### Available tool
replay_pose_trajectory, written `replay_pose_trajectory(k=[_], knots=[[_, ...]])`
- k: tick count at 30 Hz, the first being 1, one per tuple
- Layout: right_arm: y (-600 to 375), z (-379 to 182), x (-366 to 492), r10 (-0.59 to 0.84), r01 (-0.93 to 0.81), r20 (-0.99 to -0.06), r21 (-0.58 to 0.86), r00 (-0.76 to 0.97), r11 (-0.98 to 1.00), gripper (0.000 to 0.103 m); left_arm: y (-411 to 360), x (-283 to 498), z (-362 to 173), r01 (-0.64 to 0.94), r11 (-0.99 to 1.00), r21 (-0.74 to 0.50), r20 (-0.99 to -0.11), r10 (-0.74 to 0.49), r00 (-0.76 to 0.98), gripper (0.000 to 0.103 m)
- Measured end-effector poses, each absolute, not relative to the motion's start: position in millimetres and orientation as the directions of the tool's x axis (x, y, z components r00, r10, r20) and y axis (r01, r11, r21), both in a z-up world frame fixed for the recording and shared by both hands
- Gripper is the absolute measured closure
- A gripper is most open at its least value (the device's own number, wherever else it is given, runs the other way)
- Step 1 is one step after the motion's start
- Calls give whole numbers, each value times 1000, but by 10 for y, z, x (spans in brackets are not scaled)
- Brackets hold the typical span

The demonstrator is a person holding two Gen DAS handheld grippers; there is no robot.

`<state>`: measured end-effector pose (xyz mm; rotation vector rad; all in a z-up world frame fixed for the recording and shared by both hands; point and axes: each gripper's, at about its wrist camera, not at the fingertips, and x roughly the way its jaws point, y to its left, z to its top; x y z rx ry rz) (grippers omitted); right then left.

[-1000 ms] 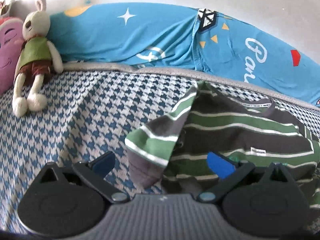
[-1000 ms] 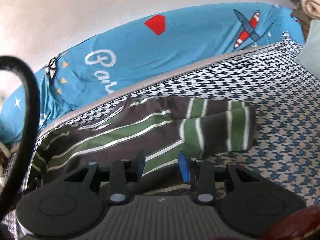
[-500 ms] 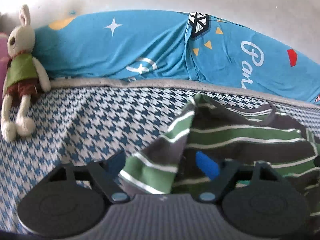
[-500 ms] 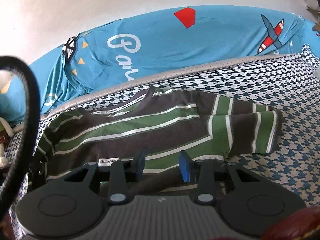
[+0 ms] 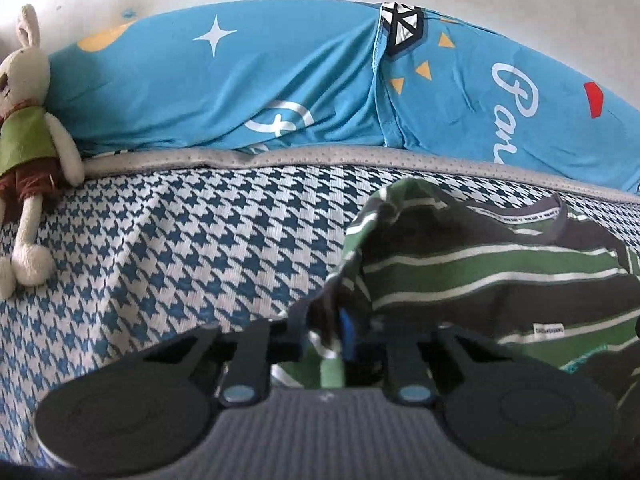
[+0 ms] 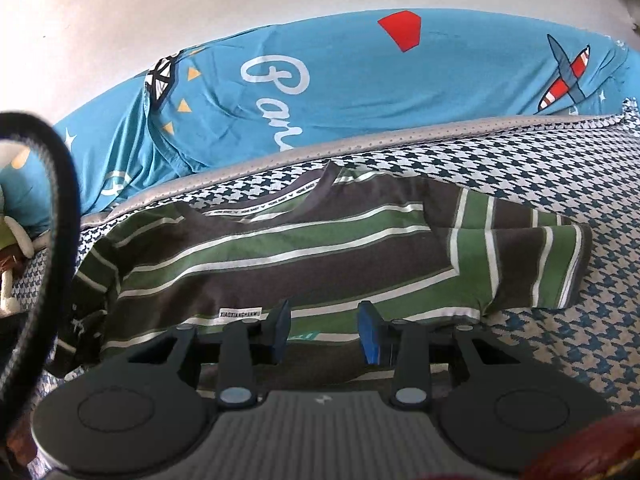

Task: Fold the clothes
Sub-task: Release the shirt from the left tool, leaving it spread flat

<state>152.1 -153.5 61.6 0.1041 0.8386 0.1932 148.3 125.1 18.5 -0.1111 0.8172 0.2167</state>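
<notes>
Right now you are gripping the striped shirt (image 5: 500, 272) with your left gripper (image 5: 340, 334), whose fingers are pinched together on a bunched fold of the sleeve, the cloth rising in a crumpled ridge just ahead of the blue pads (image 5: 347, 336). Your right gripper (image 6: 325, 332) is hovering over the near hem of the same shirt (image 6: 304, 252) with its fingers spread apart and nothing between them; whether the tips are touching the cloth is hard to tell. The shirt, in dark grey, green and white bands, is lying on the houndstooth bedspread (image 5: 180, 248) toward the far edge of the bed, collar pointing to that edge and a small white label (image 6: 240, 314) showing near the hem. In the right wrist view, the other sleeve (image 6: 532, 264) is lying flat, stretching out toward the right side of the bed. Beyond the grey piping at the far edge, a blue printed pillow (image 5: 280, 80) is leaning along the white wall, carrying a white star, white script and a red patch, and the same pillow (image 6: 380, 92) is showing a striped aeroplane in the right wrist view. A plush rabbit (image 5: 28, 140) in a green top is sitting propped at the far left corner of the bedspread, against the pillow's end.
</notes>
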Motion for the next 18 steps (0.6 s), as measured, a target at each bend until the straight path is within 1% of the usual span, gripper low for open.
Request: replay_pose_trajectory(k=[6, 10, 14, 18], knots=[[-1478, 627, 1523, 230, -140, -724, 183, 650, 973, 66, 1310, 1588, 267, -293, 955, 39, -675, 242, 697, 95], [-1420, 619, 1534, 241, -152, -725, 187, 646, 971, 66, 1307, 1770, 364, -321, 941, 103, -610, 315, 727, 95], [-1370, 614, 1553, 248, -160, -727, 189, 641, 969, 66, 1341, 1954, 394, -359, 922, 148, -569, 376, 732, 95], [-1355, 619, 1590, 254, -153, -724, 205, 641, 967, 66, 1523, 2069, 301, -460, 872, 168, -583, 464, 666, 95]])
